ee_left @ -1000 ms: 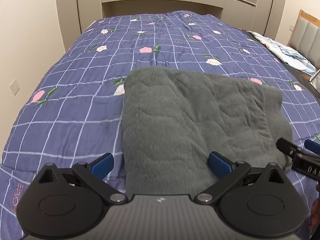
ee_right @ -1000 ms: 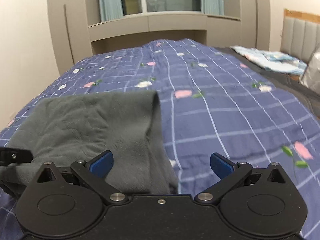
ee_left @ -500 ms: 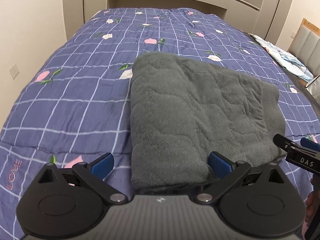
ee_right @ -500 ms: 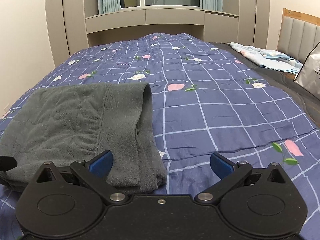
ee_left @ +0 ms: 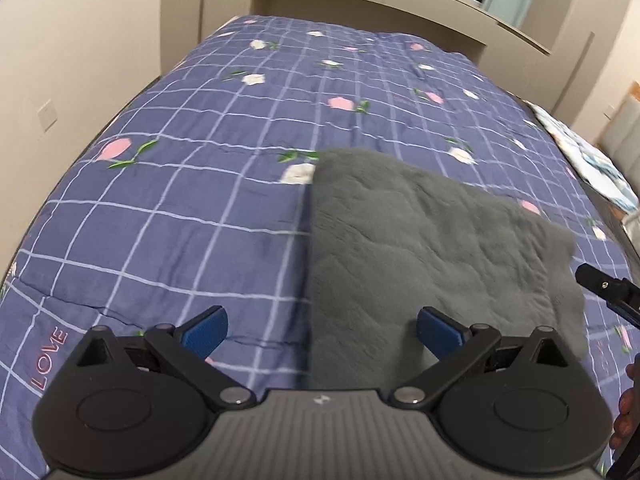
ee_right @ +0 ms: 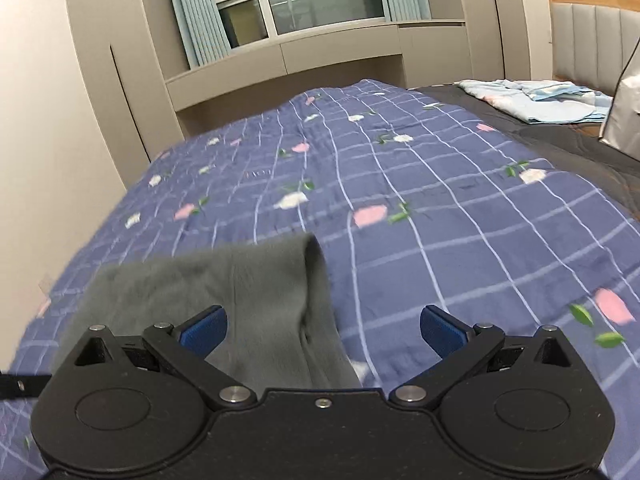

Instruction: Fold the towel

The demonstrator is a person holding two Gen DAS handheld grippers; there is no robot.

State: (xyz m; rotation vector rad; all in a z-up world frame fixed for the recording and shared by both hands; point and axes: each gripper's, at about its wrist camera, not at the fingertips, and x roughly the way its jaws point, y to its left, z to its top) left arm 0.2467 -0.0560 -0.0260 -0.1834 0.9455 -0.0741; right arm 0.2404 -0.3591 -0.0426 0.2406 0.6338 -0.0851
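A dark grey plush towel [ee_left: 432, 248] lies folded into a rectangle on the purple checked bedspread [ee_left: 192, 208]. My left gripper [ee_left: 322, 330] is open above the towel's near left corner, its blue pads wide apart and empty. In the right wrist view the same towel [ee_right: 224, 292] fills the lower left, its folded right edge running between the pads. My right gripper [ee_right: 324, 330] is open too, holding nothing, over the towel's near right corner. The right gripper's black finger [ee_left: 604, 286] shows at the left view's right edge.
The bedspread [ee_right: 440, 208] has pink and white flowers and covers most of the bed. Light blue bedding [ee_right: 536, 98] lies at the far right by a padded headboard [ee_right: 592, 44]. Beige cabinets [ee_right: 320, 56] and a window stand beyond; a wall [ee_left: 80, 48] runs along the left.
Both grippers have tilted up and drawn back, so the towel sits lower and nearer in each view. The towel itself lies unchanged. Both grippers stay open.
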